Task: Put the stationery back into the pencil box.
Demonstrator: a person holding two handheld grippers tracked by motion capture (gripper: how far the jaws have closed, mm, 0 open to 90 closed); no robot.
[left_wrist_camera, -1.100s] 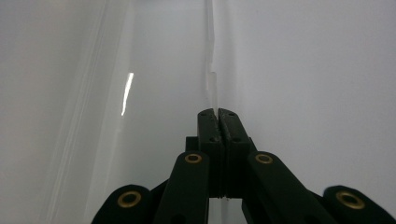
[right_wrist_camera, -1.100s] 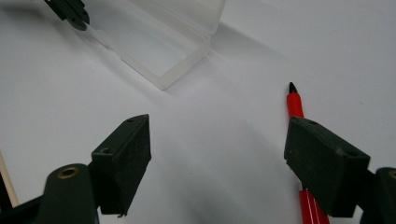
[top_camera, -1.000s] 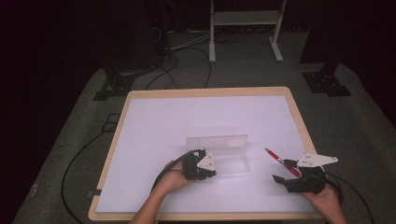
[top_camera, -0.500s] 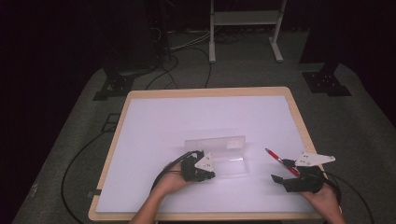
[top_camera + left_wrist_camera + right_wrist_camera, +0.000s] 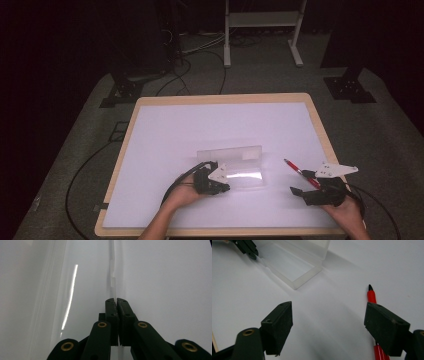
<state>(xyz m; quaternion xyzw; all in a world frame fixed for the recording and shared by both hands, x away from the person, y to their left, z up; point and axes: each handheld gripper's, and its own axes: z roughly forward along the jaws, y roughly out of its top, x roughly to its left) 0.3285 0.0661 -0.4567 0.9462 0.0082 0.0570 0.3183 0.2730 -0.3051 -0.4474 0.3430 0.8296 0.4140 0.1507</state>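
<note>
Gripping the near edge of the clear box (image 5: pixel 235 170), the left gripper (image 5: pixel 226 188) has its jaws pressed together on the thin plastic wall; in the left gripper view the two black pads meet on that upright edge (image 5: pixel 113 282), which runs straight away from them, with the box floor to its left showing a long streak of glare. Box sits open near the middle of the white table (image 5: pixel 165 130), toward the near side, lid (image 5: pixel 230 152) standing up along its far edge, tray part lying flat in front of it. Left hand (image 5: pixel 186 196) comes in from the bottom, just left of the box. Right gripper (image 5: pixel 300 186) is well apart from the box, off to its right near the table's front right corner, jaws spread wide, nothing between the pads. Red pen (image 5: pixel 298 171) lies on the table just beside that gripper, black tip pointing away and to the left; in the right gripper view the pen (image 5: pixel 371 296) runs under the right-hand jaw, tip poking out past it, not clamped. Same view shows the box corner (image 5: pixel 307 277) up ahead and the left gripper's jaw tips (image 5: pixel 249 250) at the box's edge at upper left. Wooden rim around the table, dark floor with cables beyond.
</note>
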